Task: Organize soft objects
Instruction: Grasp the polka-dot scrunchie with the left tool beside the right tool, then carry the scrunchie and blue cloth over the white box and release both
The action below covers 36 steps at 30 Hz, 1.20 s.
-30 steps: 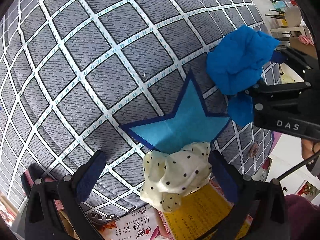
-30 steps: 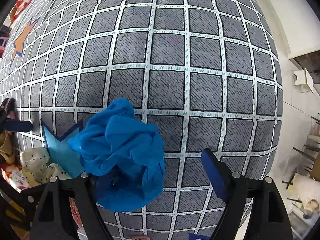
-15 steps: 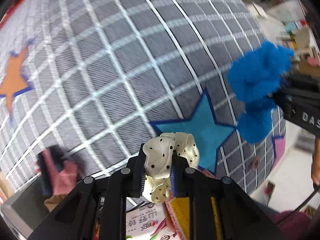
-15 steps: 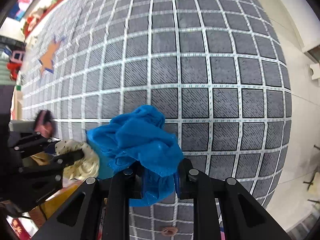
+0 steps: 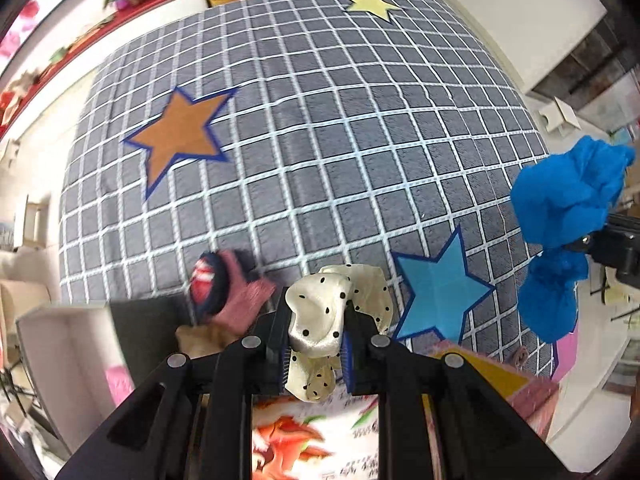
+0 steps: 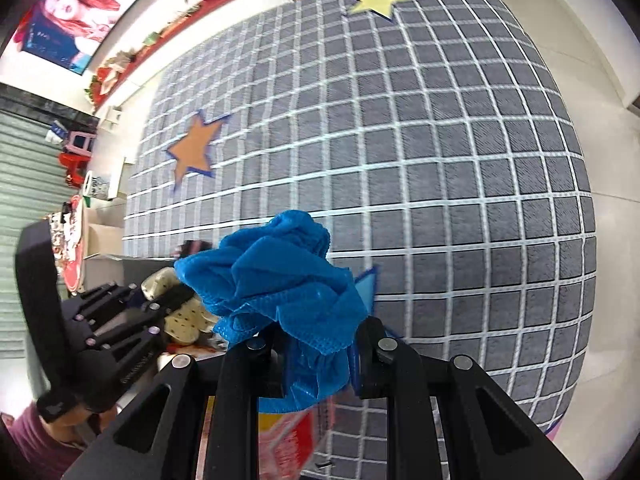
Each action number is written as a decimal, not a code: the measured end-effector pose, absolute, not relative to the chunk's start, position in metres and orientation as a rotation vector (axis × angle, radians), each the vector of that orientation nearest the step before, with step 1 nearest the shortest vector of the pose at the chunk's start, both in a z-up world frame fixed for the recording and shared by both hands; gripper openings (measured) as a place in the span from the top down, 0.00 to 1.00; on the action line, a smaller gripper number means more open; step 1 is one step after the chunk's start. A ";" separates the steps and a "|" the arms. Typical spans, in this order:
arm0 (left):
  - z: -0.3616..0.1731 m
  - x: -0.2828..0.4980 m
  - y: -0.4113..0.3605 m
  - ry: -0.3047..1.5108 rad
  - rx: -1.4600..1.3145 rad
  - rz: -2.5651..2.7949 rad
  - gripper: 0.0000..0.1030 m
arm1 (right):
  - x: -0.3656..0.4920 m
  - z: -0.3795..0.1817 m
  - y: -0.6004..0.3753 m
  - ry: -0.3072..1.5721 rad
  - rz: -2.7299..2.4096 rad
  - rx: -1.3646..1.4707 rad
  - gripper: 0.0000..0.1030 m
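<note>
My left gripper [image 5: 316, 344] is shut on a cream polka-dot scrunchie [image 5: 320, 320] and holds it above the near edge of the grey checked mat [image 5: 320, 152]. My right gripper [image 6: 316, 356] is shut on a crumpled blue cloth [image 6: 280, 276], also lifted off the mat. The blue cloth also shows at the right of the left wrist view [image 5: 568, 208]. The left gripper [image 6: 132, 320] with the scrunchie [image 6: 180, 316] shows at the left of the right wrist view.
A pink and navy soft item [image 5: 228, 288] lies at the mat's near edge beside a grey box [image 5: 140, 340]. The mat bears a light blue star [image 5: 436, 292], an orange star [image 5: 180, 136] and a yellow star [image 5: 372, 4]. Printed sheets [image 5: 304, 440] lie below the grippers.
Both grippers closed on their items and lifted them well above the mat. The views pulled back, so the whole mat and the room around it now show.
</note>
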<state>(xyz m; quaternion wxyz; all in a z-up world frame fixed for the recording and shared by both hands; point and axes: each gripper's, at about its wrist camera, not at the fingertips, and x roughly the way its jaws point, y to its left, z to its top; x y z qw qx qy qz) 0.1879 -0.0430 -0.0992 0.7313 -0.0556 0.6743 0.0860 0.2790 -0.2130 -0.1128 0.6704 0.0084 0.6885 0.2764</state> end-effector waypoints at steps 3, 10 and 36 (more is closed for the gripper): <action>-0.094 0.167 -0.043 1.462 -0.124 0.200 0.79 | 0.266 -0.094 -0.214 1.513 0.631 0.007 0.79; -0.069 0.125 -0.054 1.408 -0.147 0.208 0.79 | 0.233 -0.062 -0.231 1.457 0.598 -0.026 0.79; 0.004 -0.044 -0.022 1.233 -0.269 0.391 0.79 | 0.067 0.000 -0.184 1.406 0.724 -0.189 0.79</action>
